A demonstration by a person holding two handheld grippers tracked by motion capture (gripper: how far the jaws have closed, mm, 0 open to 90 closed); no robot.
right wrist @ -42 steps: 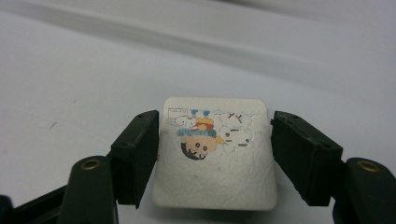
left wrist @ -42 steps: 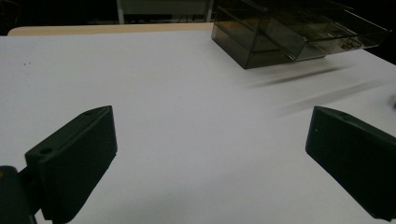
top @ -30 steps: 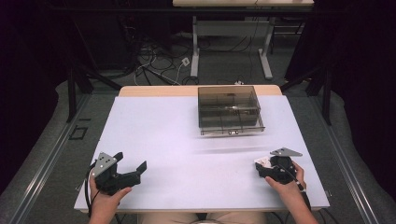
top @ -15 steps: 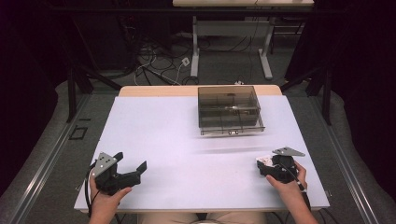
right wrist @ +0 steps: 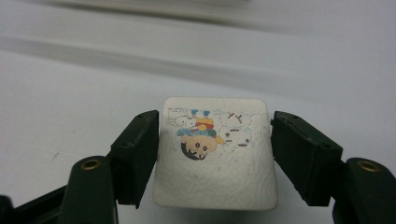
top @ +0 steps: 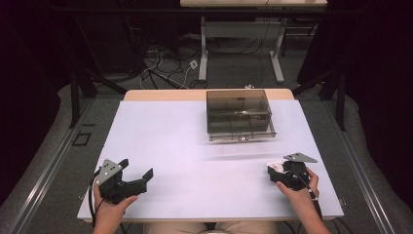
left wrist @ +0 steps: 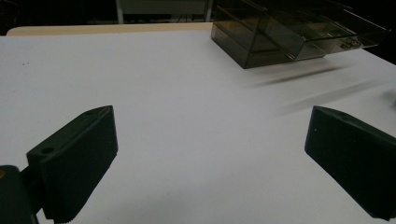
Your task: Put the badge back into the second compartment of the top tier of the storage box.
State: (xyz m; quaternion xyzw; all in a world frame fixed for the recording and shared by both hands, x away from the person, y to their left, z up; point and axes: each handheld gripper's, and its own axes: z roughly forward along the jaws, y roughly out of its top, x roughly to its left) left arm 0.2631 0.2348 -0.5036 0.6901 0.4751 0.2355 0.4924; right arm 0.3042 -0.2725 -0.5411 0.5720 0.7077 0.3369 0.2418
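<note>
White covers the table point(top: 195, 146) in the high view, where a smoky clear plastic box point(top: 238, 114) stands at the far middle. The left tool point(top: 139, 178) rests at the near left corner, its jaws spread wide with nothing between them. The right tool point(top: 273, 171) sits at the near right, a pale packet at its tip.

From the left gripper view, both black jaws stand far apart over bare table, the box point(left wrist: 289, 32) up ahead.

From the right gripper view, the right tool point(right wrist: 215, 149) is clenched on a small white packet point(right wrist: 215, 177) printed with a cartoon figure, one jaw against each side edge, just above the table.
</note>
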